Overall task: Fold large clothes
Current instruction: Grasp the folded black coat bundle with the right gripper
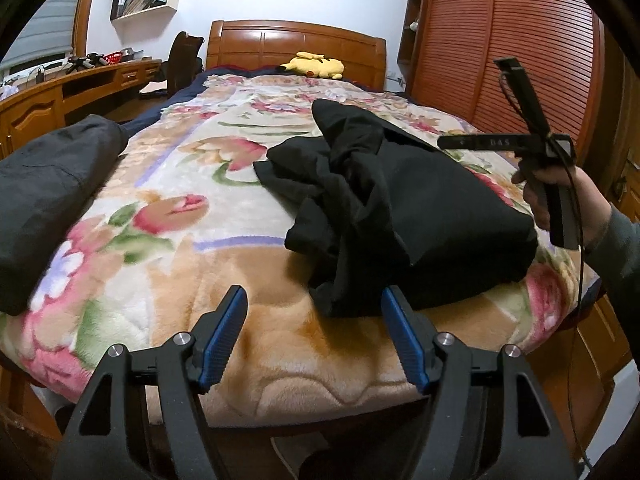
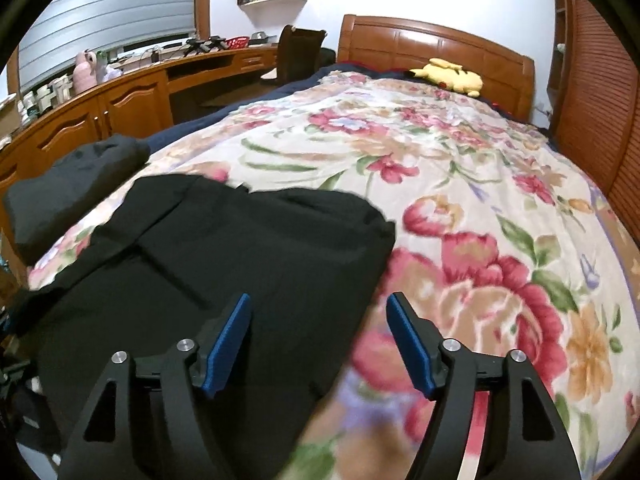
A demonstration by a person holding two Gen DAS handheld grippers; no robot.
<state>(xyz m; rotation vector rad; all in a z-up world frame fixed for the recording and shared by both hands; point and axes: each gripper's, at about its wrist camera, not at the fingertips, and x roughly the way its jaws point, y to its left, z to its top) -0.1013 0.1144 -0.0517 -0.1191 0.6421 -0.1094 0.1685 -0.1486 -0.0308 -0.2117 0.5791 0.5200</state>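
A large black garment [image 1: 400, 208] lies bunched and partly folded on the flowered blanket [image 1: 180, 208] near the bed's foot. My left gripper [image 1: 314, 304] is open just in front of its near edge, nothing between the blue pads [image 1: 228, 332]. In the right wrist view the same black garment [image 2: 224, 248] spreads flat at lower left. My right gripper [image 2: 318, 310] is open above its right edge, with cloth under the left pad and blanket [image 2: 480, 240] under the right. A hand holds the right gripper's handle [image 1: 560, 184] at the right of the left wrist view.
A second dark grey garment [image 1: 52, 192] lies at the bed's left edge, also dark grey garment [image 2: 76, 184]. A yellow plush toy [image 1: 314, 65] rests by the wooden headboard [image 1: 296, 46]. A wooden desk [image 2: 120, 96] runs along the left, a slatted wardrobe [image 1: 500, 48] on the right.
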